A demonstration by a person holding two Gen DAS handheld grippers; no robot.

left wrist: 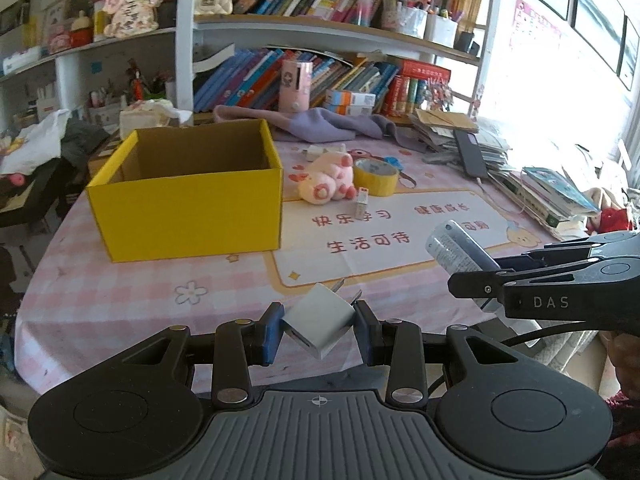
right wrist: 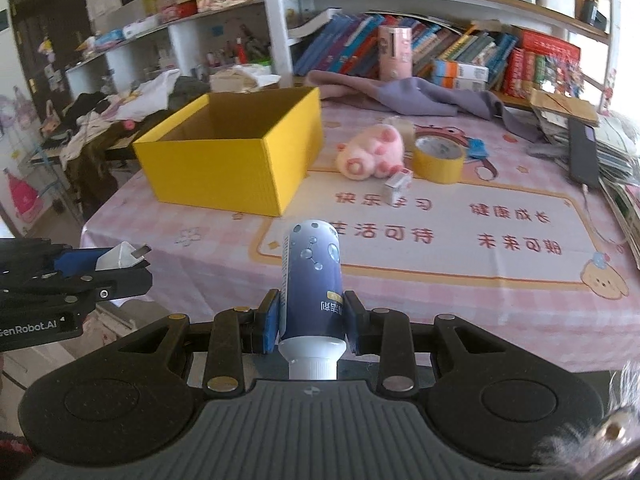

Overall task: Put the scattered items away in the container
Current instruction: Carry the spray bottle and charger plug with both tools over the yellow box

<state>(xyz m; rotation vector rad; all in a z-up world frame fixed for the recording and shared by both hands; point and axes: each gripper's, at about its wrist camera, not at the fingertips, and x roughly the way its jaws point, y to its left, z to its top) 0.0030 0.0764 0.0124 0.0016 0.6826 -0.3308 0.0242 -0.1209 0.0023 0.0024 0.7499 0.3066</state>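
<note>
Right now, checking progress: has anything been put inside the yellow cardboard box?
No, the yellow cardboard box shows only bare brown inner walls and floor.

grippers blk w/ grey ribbed top | fingers (left wrist: 269, 334) blue pads | "DAS" mark

The box (left wrist: 188, 196) stood on the counter (left wrist: 120, 292), left of the plush toy (left wrist: 328, 178). The tape roll (left wrist: 376, 176) lay just right of the toy, a small carton (left wrist: 362, 200) before both. Behind them lay a cloth (left wrist: 320, 124), then bookshelves (left wrist: 320, 36); a stack of books (left wrist: 540, 188) sat at the right edge.
</note>
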